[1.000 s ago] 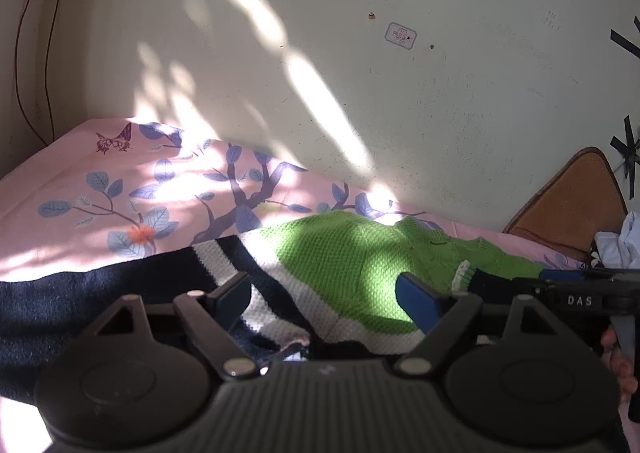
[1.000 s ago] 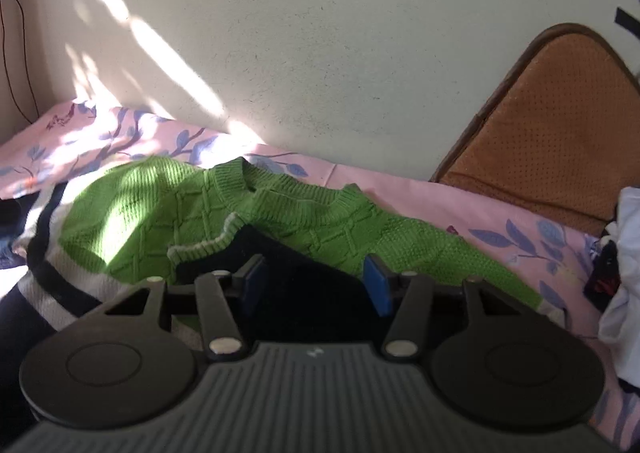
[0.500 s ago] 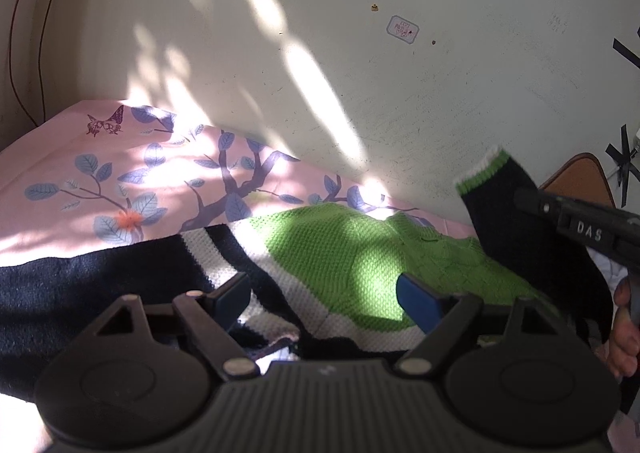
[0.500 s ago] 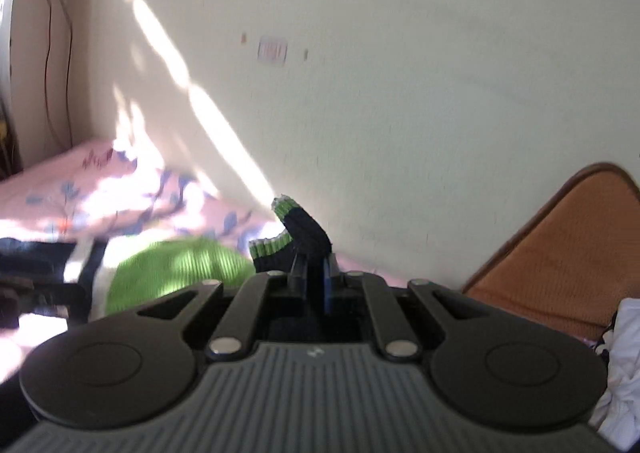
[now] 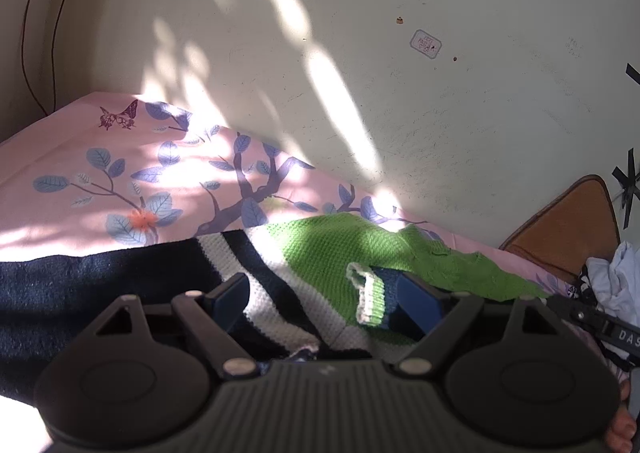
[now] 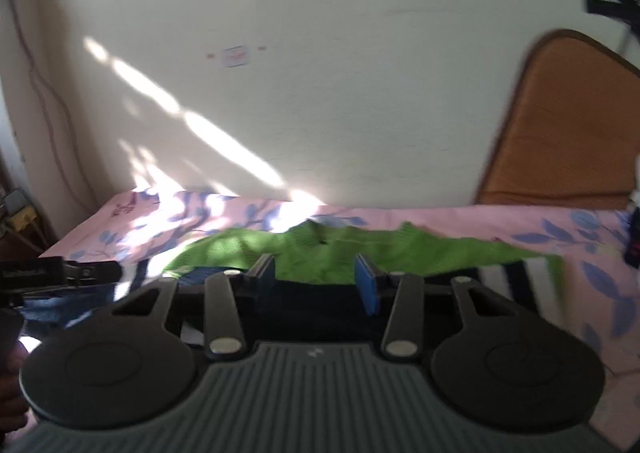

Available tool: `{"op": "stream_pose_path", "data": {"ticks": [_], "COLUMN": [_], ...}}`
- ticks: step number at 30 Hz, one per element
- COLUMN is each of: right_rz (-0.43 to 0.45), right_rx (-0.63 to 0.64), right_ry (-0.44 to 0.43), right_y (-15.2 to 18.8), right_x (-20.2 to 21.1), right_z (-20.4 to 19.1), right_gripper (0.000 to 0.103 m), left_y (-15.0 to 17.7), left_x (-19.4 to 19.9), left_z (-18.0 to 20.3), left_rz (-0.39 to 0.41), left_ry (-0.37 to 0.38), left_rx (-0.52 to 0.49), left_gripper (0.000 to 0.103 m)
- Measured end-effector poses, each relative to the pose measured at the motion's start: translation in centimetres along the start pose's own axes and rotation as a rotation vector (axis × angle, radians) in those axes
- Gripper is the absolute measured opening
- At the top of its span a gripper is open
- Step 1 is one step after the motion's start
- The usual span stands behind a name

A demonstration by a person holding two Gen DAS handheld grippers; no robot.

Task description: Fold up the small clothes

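A green knit sweater (image 5: 352, 249) with navy and white stripes lies spread on the pink flowered bed sheet (image 5: 80, 157). One navy sleeve with a green and white cuff (image 5: 370, 299) lies folded across its body, beside the right finger of my left gripper (image 5: 324, 299). That gripper hovers open over the striped hem and holds nothing. In the right wrist view my right gripper (image 6: 316, 281) sits low over the sweater (image 6: 320, 249). Its jaws are opening, with dark navy knit below them and nothing pressed between the pads. The other striped sleeve (image 6: 520, 285) stretches out to the right.
The wall (image 5: 360, 93) runs close behind the bed. A brown cushion (image 6: 568, 125) leans on it at the right, with a heap of white clothes (image 5: 616, 277) beside it. A cord (image 5: 28, 53) hangs in the left corner. A person's fingers (image 5: 620, 429) show at the lower right.
My right gripper shut on the navy sleeve, lifted it, carried it over the sweater's body and let go. The sleeve now lies folded on the green knit. My left gripper stayed put.
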State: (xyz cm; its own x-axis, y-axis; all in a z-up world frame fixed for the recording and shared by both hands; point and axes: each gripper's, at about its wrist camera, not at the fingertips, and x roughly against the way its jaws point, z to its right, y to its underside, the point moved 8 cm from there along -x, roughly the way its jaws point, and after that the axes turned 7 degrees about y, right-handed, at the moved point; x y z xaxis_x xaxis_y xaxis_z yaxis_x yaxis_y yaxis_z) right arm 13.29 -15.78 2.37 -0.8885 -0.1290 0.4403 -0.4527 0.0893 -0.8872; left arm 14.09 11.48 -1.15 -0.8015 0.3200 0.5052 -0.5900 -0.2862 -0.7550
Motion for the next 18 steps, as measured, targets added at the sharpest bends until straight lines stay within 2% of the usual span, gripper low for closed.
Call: {"op": "stream_pose_path", "data": {"ticks": [2, 3, 4, 5, 8, 10, 12, 14, 18], "right_rz": [-0.096, -0.176, -0.165, -0.156, -0.108, -0.071, -0.059, -0.050, -0.033], "right_rx": [-0.073, -0.081, -0.082, -0.094, -0.106, -0.039, 0.054, 0.188, 0.540], "right_ry": [0.072, 0.120, 0.143, 0.155, 0.078, 0.009, -0.091, -0.203, -0.446], "right_y": [2.4, 4.4, 5.2, 5.3, 4.1, 2.9, 2.3, 2.4, 5.3], "right_x": [-0.2, -0.8, -0.5, 0.3, 2.2, 2.5, 2.6, 2.7, 3.5], "right_z": [4.1, 5.5, 6.3, 6.4, 4.6, 1.4, -2.9, -8.5, -22.0], "right_gripper": [0.044, 0.042, 0.034, 0.036, 0.037, 0.038, 0.038, 0.039, 0.044], "left_y": [-0.1, -0.3, -0.4, -0.7, -2.4, -3.1, -3.3, -3.0, -0.9], "left_x": [0.2, 0.4, 0.7, 1.4, 6.7, 11.5, 16.2, 21.3, 29.8], "left_z": [-0.2, -0.4, -0.5, -0.6, -1.7, -2.7, -3.8, -5.2, -7.7], "left_rz": [0.019, 0.027, 0.034, 0.046, 0.156, 0.236, 0.305, 0.367, 0.474], "left_ry": [-0.016, -0.019, -0.022, -0.027, -0.035, -0.065, -0.138, -0.208, -0.278], "left_rx": [-0.003, -0.004, -0.007, -0.002, 0.045, 0.039, 0.002, -0.027, -0.021], "left_gripper": [0.083, 0.083, 0.083, 0.083, 0.083, 0.083, 0.083, 0.083, 0.086]}}
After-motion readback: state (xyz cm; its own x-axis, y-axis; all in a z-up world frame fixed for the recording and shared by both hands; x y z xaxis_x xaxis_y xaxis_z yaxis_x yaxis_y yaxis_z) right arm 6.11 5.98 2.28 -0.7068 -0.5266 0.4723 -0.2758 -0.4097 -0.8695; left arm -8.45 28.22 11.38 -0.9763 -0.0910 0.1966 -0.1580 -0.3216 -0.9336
